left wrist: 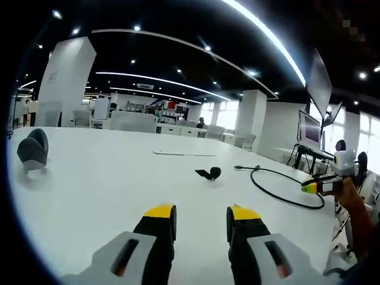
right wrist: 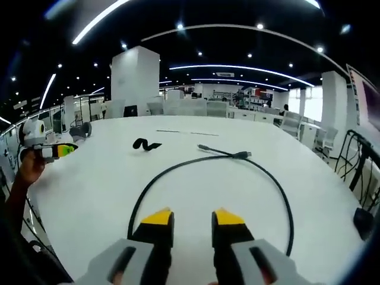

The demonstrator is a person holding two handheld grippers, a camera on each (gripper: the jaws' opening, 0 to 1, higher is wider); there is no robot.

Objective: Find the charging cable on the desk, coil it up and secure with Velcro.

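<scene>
A black charging cable [right wrist: 242,155] lies in a wide open loop on the white desk [right wrist: 89,196], and the ends of its arc run down either side of my right gripper [right wrist: 193,221]. That gripper is open and holds nothing. A short black Velcro strap [right wrist: 145,144] lies curled beyond the loop, to the left. In the left gripper view the strap [left wrist: 209,173] sits ahead of my open, empty left gripper [left wrist: 201,217], with the cable [left wrist: 240,167] to its right. The right gripper [left wrist: 320,186] hovers at the loop's far side, held in a hand.
A dark grey rounded object [left wrist: 32,151] rests at the desk's left end. A thin white flat item [left wrist: 178,152] lies further back. Monitors on stands [left wrist: 310,127] and chairs are off the right edge. The left gripper [right wrist: 54,150] shows at the desk's left edge.
</scene>
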